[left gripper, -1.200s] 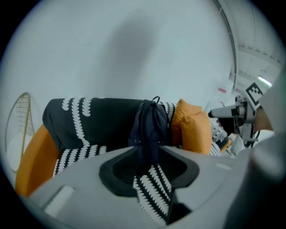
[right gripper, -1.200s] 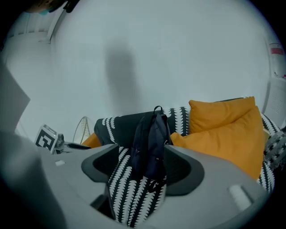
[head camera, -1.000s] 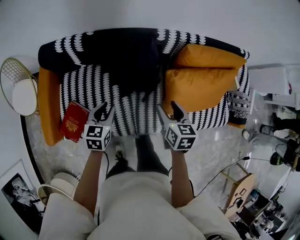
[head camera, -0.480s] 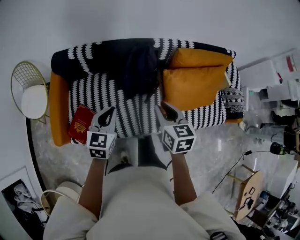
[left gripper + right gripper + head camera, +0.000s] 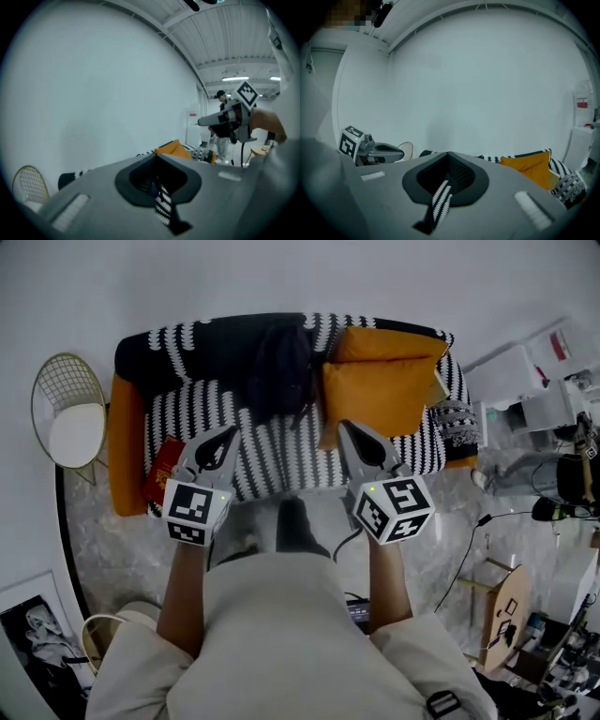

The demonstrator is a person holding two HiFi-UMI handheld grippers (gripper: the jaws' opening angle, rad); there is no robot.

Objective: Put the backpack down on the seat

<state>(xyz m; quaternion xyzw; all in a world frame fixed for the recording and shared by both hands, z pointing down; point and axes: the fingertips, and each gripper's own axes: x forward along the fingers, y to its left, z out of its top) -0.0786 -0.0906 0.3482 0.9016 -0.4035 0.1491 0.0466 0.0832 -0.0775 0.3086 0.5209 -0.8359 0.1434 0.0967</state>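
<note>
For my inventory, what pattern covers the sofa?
The sofa is black-and-white striped; head view.

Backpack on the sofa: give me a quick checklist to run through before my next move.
1. Backpack resting on the sofa seat, leaning on the backrest: ok.
2. Left tongs shut, nothing held: ok.
3. Right tongs shut, nothing held: ok.
4. Both tongs apart from the backpack and its straps: ok.
5. Backpack steady enough not to slump: cannot tell.

No words or numbers can be read. The red label (image 5: 560, 345) on the white unit (image 5: 516, 371) right of the sofa (image 5: 281, 451) is too blurred.
</note>
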